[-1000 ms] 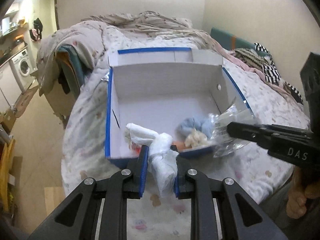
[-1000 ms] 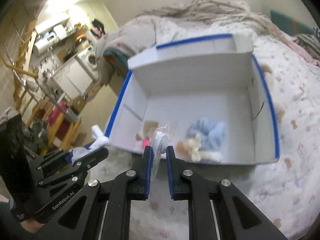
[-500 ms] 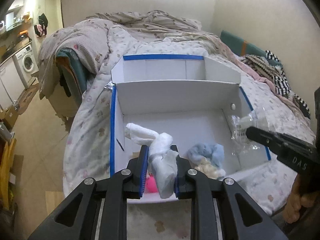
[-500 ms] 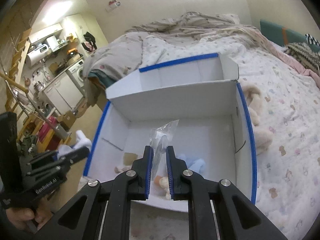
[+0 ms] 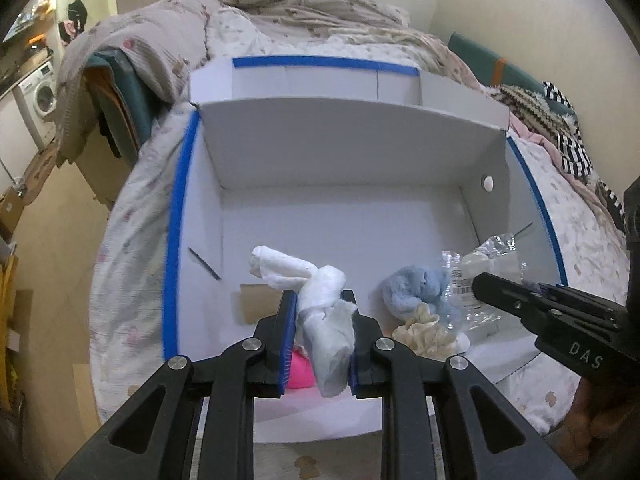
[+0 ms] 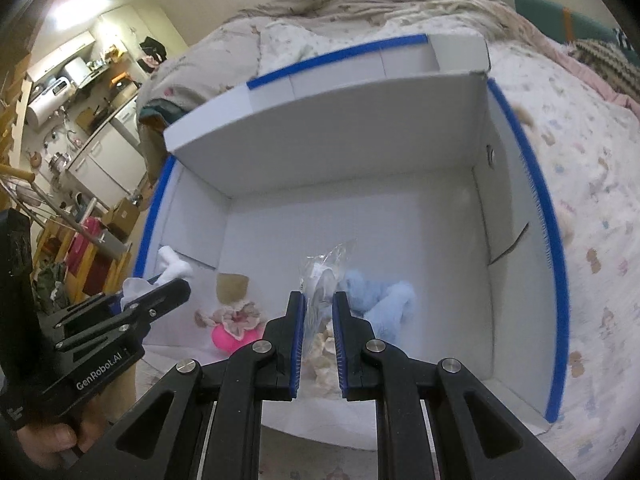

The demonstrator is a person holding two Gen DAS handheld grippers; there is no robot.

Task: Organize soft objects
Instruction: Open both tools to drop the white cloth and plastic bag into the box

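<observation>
A white cardboard box point(image 5: 352, 168) with blue-taped rims sits on the bed; it also shows in the right wrist view point(image 6: 352, 148). My left gripper point(image 5: 319, 312) is shut on a white rolled cloth point(image 5: 316, 284) and holds it over the box's near left part. My right gripper point(image 6: 319, 308) is shut on a clear plastic bag point(image 6: 324, 268) over the box's near middle; the bag shows in the left wrist view point(image 5: 480, 272). Inside lie a light blue fluffy item point(image 6: 380, 296), a cream one point(image 5: 424, 332) and a pink one point(image 6: 230, 336).
The box rests on a patterned bedsheet point(image 6: 592, 168) with a rumpled duvet point(image 5: 280, 8) behind it. Striped clothes point(image 5: 560, 128) lie at the right by the wall. A floor, washing machine point(image 5: 40, 96) and kitchen shelves point(image 6: 72, 80) are to the left.
Both grippers have moved forward over the box with their loads, so the box looms larger. The pink item in the box's near corner has come into view.
</observation>
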